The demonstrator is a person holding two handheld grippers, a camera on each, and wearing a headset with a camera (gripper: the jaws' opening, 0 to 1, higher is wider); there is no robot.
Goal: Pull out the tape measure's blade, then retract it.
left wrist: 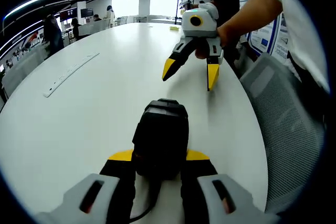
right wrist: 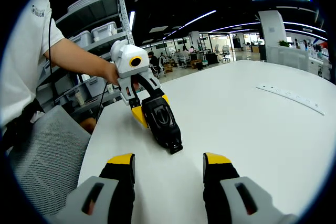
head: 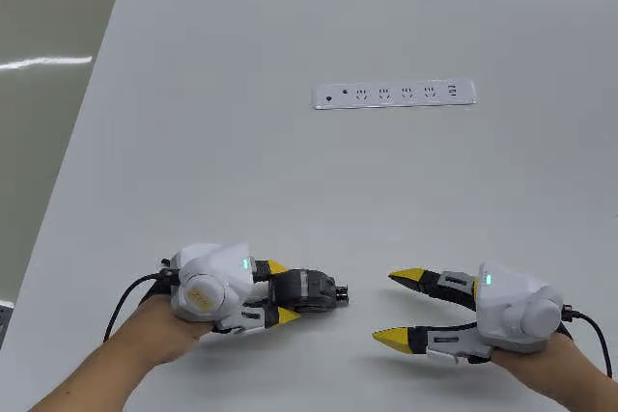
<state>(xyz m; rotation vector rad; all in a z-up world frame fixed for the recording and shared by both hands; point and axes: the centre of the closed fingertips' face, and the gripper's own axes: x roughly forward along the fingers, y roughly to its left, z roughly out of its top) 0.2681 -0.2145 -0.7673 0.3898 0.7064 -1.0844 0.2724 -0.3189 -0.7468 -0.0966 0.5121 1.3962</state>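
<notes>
Blade not yet pulled: left gripper (head: 282, 290) fingers clamp tape measure (head: 311, 291) on bench (head: 290, 171), right gripper (head: 399, 306) fingers wide apart, should next pinch blade tip (head: 340, 291).

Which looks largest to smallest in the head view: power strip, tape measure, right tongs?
1. right tongs, body included.
2. power strip: nearly as long but thinner. It lies farther from the camera, so its true size is unsure.
3. tape measure, partly hidden in the left tongs.
</notes>
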